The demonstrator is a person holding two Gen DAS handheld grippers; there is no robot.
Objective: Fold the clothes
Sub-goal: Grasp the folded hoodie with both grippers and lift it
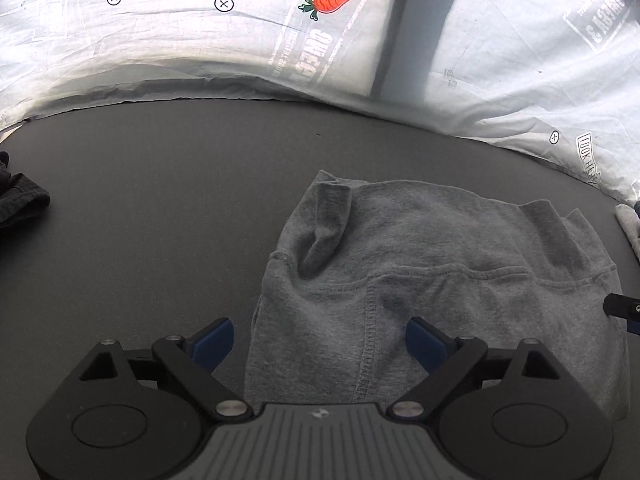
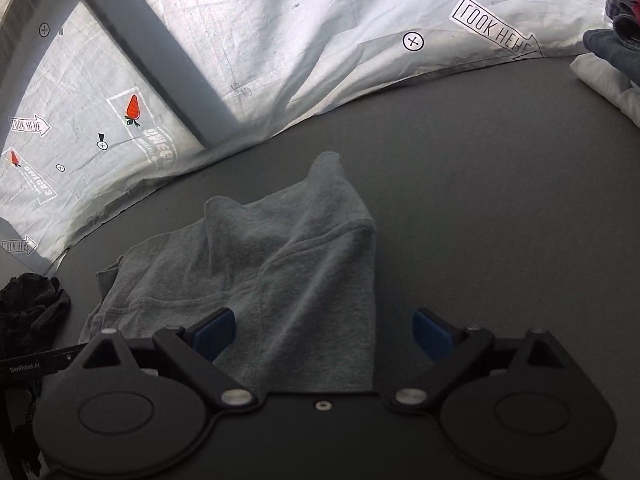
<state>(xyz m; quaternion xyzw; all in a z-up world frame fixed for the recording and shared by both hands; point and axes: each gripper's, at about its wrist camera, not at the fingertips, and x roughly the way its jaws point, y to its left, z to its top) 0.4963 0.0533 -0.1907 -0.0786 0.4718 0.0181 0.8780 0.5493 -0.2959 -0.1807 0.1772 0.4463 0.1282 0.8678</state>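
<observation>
A grey knit garment point(image 1: 420, 264) lies partly folded and rumpled on the dark table point(image 1: 160, 200). In the left wrist view my left gripper point(image 1: 320, 344) is open, its blue-padded fingers straddling the garment's near left edge just above it. In the right wrist view the same garment point(image 2: 288, 264) lies ahead, and my right gripper point(image 2: 324, 334) is open over its near right edge, holding nothing. The tip of the right gripper shows at the right edge of the left wrist view point(image 1: 624, 308).
A dark crumpled garment point(image 2: 32, 312) lies at the table's left side, also in the left wrist view point(image 1: 20, 204). A stack of folded clothes point(image 2: 612, 60) sits at the far right. A white printed sheet point(image 1: 200, 40) backs the table.
</observation>
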